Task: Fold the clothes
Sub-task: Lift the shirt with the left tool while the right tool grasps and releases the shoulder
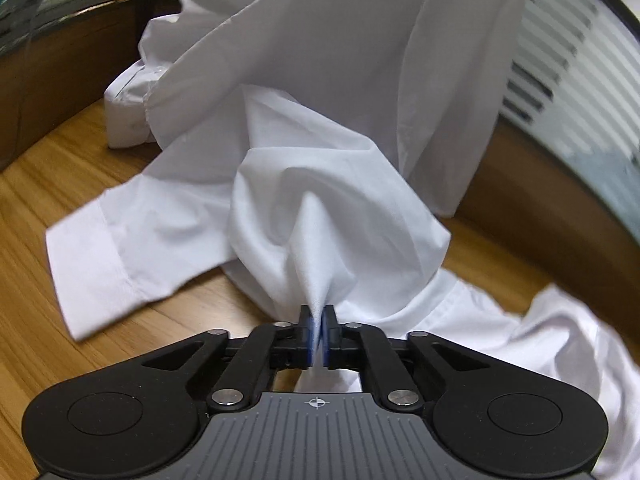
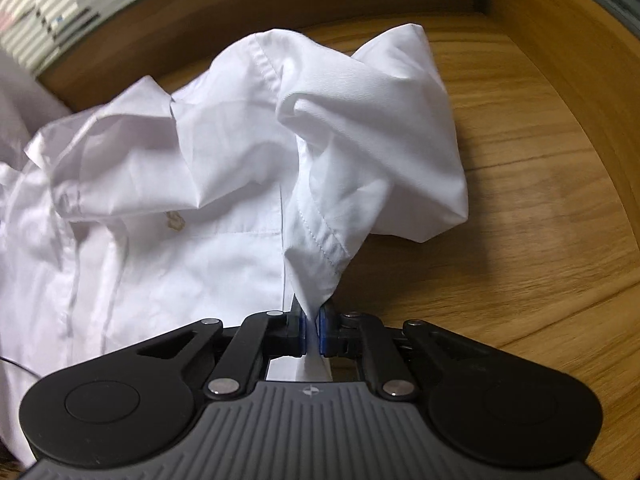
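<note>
- White shirt (image 1: pixel 304 128) fills most of the left wrist view, rumpled and partly lifted off a wooden table (image 1: pixel 52 200).
- Left gripper (image 1: pixel 318 322) sits at bottom centre of that view, jaws pinched down tight on a fold of the shirt, so the cloth pulls up into a little peak right above the blue pads (image 1: pixel 310 332).
- One sleeve (image 1: pixel 132 236) lies flat toward the left side of the frame, its cuff (image 1: pixel 84 264) resting on the wood at centre left.
- Another cuff or the collar (image 1: pixel 128 112) pokes out at upper left behind the bunched cloth; can't tell which, it's blurry.
- More of the shirt trails off to the lower right corner of the left view, lying on the table.
- Behind the table there's a window with blinds (image 1: pixel 568 64) at upper right, pretty smeared.
- Right wrist view: right gripper (image 2: pixel 311 316) at bottom centre, also clamped narrow on a stitched edge of the shirt (image 2: pixel 192 184), looks like a seam or hem coming to a point between its fingers (image 2: pixel 326 330).
- From that pinch the cloth rises and puffs out into a bulge (image 2: pixel 400 132) toward upper right of centre.
- Shirt front lies flatter on the left half of the frame, with a small tan logo (image 2: pixel 175 220) and what looks like a pocket line beside it.
- Bare wood grain of the table (image 2: pixel 520 208) takes up the right side, with a raised wooden edge (image 2: pixel 280 4) along the top.
</note>
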`<state>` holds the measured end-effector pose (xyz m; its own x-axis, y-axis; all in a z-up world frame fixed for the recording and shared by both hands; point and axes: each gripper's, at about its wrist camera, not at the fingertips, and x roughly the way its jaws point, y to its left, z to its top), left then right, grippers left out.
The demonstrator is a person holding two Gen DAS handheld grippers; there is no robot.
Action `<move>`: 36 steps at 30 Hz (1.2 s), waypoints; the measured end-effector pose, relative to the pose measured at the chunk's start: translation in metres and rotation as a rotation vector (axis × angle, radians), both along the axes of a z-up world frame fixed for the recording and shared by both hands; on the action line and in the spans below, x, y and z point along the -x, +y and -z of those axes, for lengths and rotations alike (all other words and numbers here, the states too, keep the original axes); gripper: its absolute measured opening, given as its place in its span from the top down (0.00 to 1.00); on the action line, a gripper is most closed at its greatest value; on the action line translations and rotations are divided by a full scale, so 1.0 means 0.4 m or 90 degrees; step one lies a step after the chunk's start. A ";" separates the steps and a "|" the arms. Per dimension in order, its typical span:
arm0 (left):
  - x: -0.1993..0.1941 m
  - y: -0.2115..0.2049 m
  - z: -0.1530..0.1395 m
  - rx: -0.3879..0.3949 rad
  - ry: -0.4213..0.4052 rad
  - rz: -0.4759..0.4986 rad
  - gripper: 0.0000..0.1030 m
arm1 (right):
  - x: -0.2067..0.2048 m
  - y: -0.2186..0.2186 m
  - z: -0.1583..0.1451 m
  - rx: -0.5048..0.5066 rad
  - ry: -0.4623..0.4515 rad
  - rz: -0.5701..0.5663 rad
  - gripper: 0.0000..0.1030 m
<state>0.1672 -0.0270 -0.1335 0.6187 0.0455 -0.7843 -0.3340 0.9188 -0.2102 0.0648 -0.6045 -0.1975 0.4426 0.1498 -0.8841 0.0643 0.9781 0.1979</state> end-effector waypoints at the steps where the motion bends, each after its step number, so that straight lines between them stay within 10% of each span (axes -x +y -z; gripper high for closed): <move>1: 0.007 0.002 -0.003 -0.015 0.004 0.017 0.84 | 0.001 0.021 -0.001 0.017 -0.005 -0.009 0.91; 5: 0.047 0.000 -0.049 -0.046 -0.002 0.081 0.69 | 0.000 0.068 -0.038 0.067 -0.012 -0.075 0.68; 17: -0.026 -0.108 -0.135 -0.133 -0.039 0.221 0.50 | -0.101 0.203 -0.299 0.037 -0.073 -0.256 0.58; 36: -0.264 -0.130 -0.037 -0.195 0.062 0.477 0.42 | -0.600 0.558 -0.203 -0.212 0.041 -0.173 0.42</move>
